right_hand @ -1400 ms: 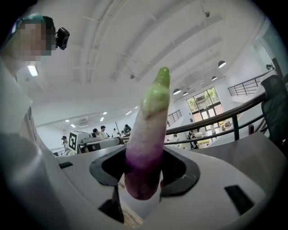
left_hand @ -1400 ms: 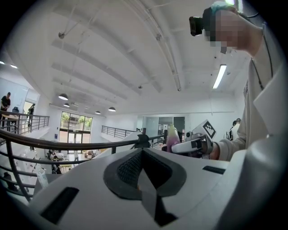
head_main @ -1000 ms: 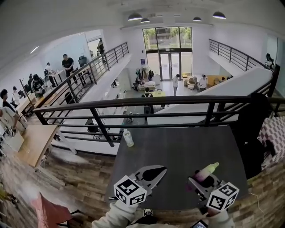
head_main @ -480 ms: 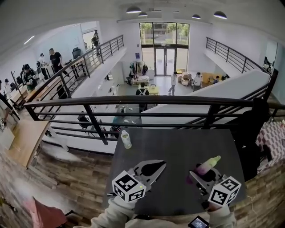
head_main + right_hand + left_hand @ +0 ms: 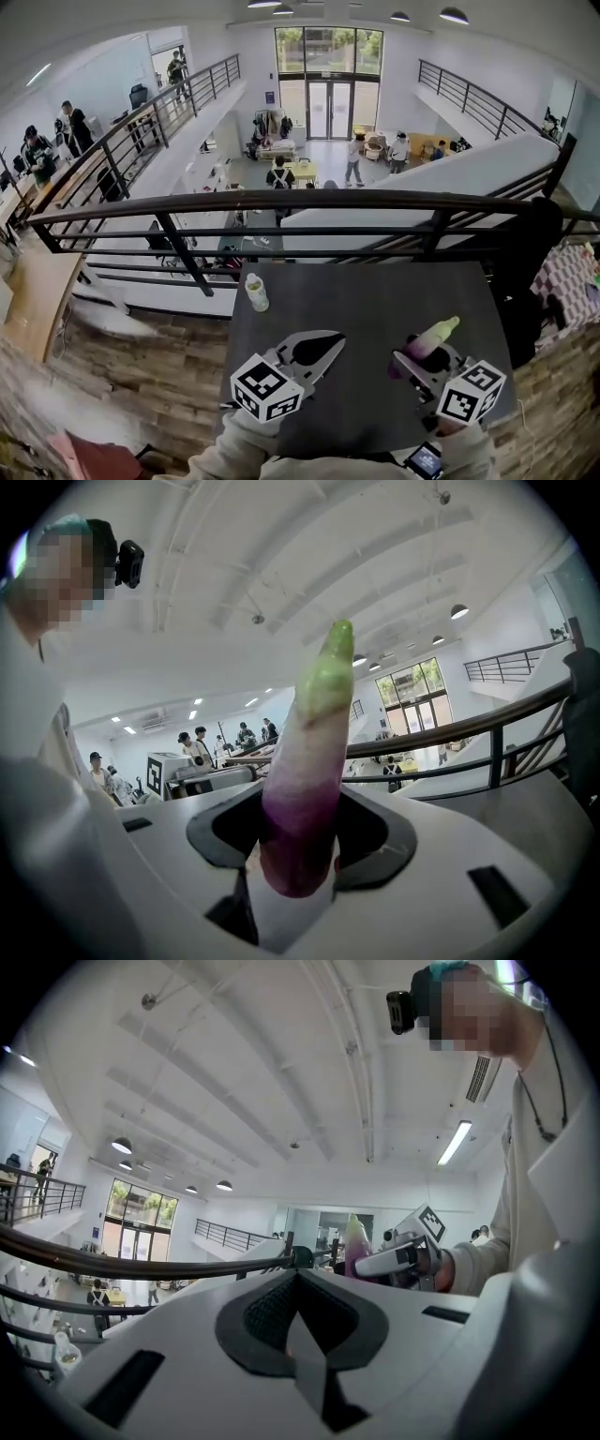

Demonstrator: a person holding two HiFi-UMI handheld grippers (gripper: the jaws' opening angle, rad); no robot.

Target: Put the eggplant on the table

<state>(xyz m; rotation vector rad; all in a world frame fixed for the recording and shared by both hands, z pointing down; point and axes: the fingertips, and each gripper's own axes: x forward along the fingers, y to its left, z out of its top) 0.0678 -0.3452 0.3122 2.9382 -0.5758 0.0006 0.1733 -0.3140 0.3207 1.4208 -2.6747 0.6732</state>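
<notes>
Table (image 5: 375, 291): bottle (image 5: 255, 292) on it at 10 o'clock (near the far edge). Left gripper (image 5: 330, 343) over 7 o'clock, right gripper (image 5: 410, 360) over 5 o'clock, eggplant (image 5: 433, 338) between its jaws. Railing (image 5: 281, 201) beyond, 12 o'clock.

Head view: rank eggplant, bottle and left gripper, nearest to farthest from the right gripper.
1. eggplant, gripped by the right gripper.
2. left gripper, alongside on the left.
3. bottle, far left, farther ahead.

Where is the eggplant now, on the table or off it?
Off it. The right gripper clamps the eggplant by its purple end, green tip up, over the dark table.
</notes>
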